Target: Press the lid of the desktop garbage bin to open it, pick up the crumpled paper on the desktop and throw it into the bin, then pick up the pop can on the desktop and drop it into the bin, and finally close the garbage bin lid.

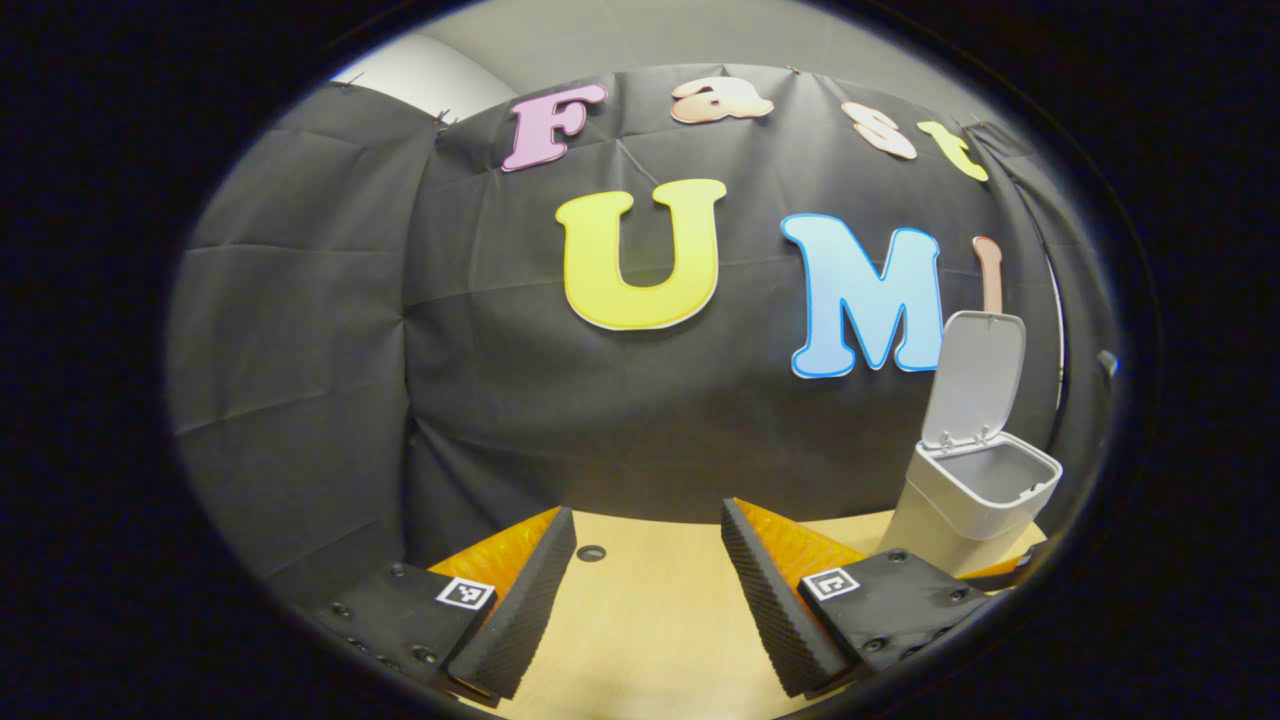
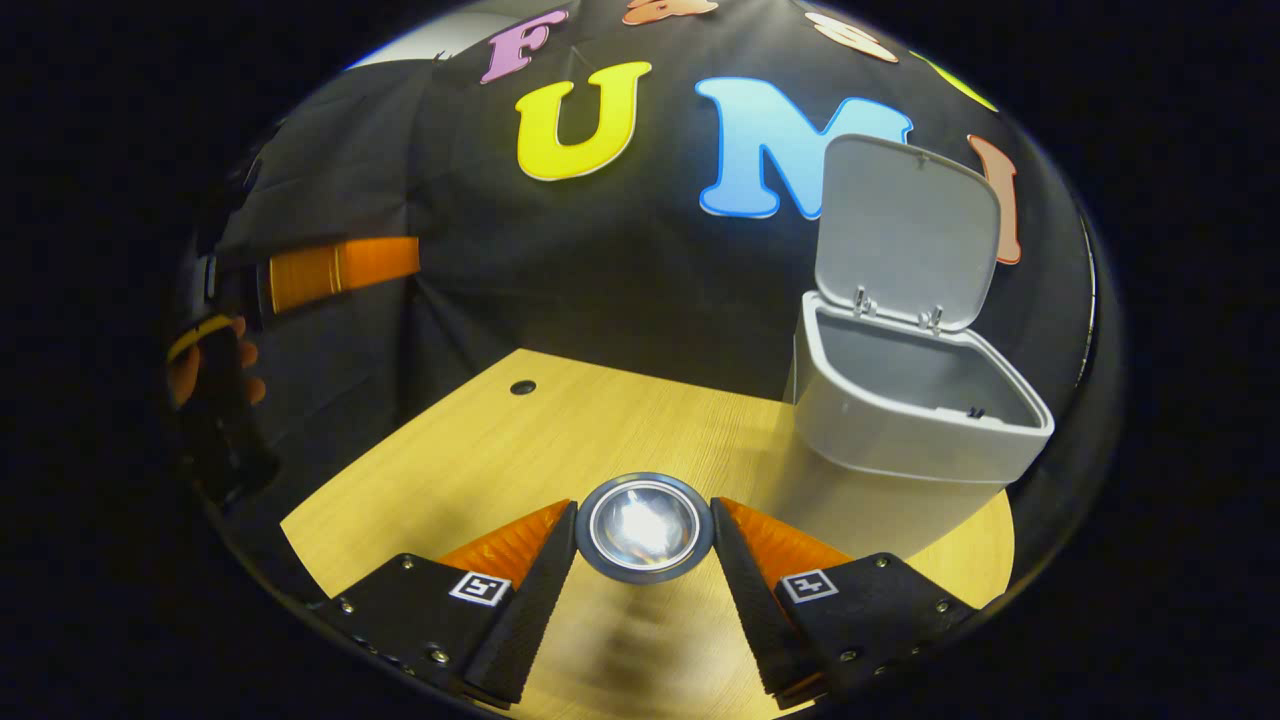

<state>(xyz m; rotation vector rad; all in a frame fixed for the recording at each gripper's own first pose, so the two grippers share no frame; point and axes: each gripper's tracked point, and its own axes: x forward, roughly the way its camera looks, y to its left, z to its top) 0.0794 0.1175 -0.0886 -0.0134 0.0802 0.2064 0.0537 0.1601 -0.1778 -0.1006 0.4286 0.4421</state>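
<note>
In the right gripper view, the right gripper (image 2: 645,555) has the pop can (image 2: 645,527) between its two fingers, the can's round shiny end facing the camera. Both fingers press on its sides, so the jaws pinch the can. This looks like the pop-can step: no crumpled paper lies on the bare part of the desktop (image 2: 470,460), so the paper is probably in already. Next, the can has to be carried right and farther back, up over the rim, and let go.

Beyond, to the right, stands the garbage bin (image 2: 905,425) with its lid (image 2: 905,230) tipped upright and the mouth open.

In the left gripper view, the left gripper (image 1: 648,590) has its jaws spread with nothing between them, and the bin lies off to its right.
</note>
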